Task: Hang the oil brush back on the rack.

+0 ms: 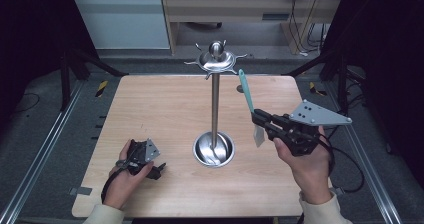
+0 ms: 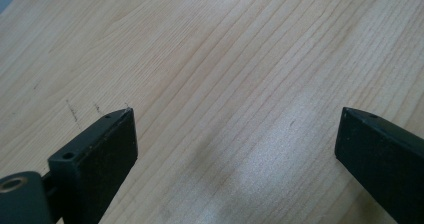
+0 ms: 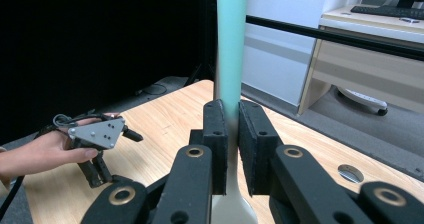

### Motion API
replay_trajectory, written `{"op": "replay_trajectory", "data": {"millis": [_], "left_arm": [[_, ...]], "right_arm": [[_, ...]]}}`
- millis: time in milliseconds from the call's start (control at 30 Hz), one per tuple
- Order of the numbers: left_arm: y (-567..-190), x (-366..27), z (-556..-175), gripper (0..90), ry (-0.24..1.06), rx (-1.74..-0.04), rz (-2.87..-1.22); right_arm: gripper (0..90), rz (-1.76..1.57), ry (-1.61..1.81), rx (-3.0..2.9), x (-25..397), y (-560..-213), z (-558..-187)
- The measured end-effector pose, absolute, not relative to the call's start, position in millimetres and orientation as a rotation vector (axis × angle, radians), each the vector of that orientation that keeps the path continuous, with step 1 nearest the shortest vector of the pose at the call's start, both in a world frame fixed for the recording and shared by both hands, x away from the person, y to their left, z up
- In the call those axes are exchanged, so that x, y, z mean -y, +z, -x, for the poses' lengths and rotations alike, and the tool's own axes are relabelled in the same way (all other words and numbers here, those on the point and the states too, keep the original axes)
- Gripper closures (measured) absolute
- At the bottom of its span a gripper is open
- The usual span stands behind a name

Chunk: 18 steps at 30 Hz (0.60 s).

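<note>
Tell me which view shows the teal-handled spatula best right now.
The high view: it shows the whole spatula, teal handle up and pale blade down, held in the right gripper beside the metal stand. The right gripper view shows the handle clamped between its fingers. The left gripper view looks at the table.

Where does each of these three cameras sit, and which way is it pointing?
High view: above the person's side, looking forward and down at the table, the metal stand, both hands.
Left gripper view: on the left tool, facing bare wood between its open jaws.
Right gripper view: on the right tool, looking along jaws clamped on the teal spatula.
Shared: high and right gripper views both show the left hand.
</note>
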State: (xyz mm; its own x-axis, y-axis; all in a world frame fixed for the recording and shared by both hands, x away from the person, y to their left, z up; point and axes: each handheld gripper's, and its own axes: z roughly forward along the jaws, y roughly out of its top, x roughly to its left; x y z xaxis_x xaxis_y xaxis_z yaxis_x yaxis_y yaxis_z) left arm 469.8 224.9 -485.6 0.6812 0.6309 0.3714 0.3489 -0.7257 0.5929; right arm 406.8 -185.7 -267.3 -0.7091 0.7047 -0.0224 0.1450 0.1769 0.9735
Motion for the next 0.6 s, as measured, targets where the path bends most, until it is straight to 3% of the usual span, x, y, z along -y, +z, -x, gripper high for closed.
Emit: {"op": "replay_trajectory", "data": {"millis": [600], "left_arm": [[-485.4, -224.9, -469.8, 3.1, 0.782, -0.756, -2.410]], "right_arm": [[82.8, -0.810, 1.546, -2.000, 178.7, -270.1, -411.9]]}}
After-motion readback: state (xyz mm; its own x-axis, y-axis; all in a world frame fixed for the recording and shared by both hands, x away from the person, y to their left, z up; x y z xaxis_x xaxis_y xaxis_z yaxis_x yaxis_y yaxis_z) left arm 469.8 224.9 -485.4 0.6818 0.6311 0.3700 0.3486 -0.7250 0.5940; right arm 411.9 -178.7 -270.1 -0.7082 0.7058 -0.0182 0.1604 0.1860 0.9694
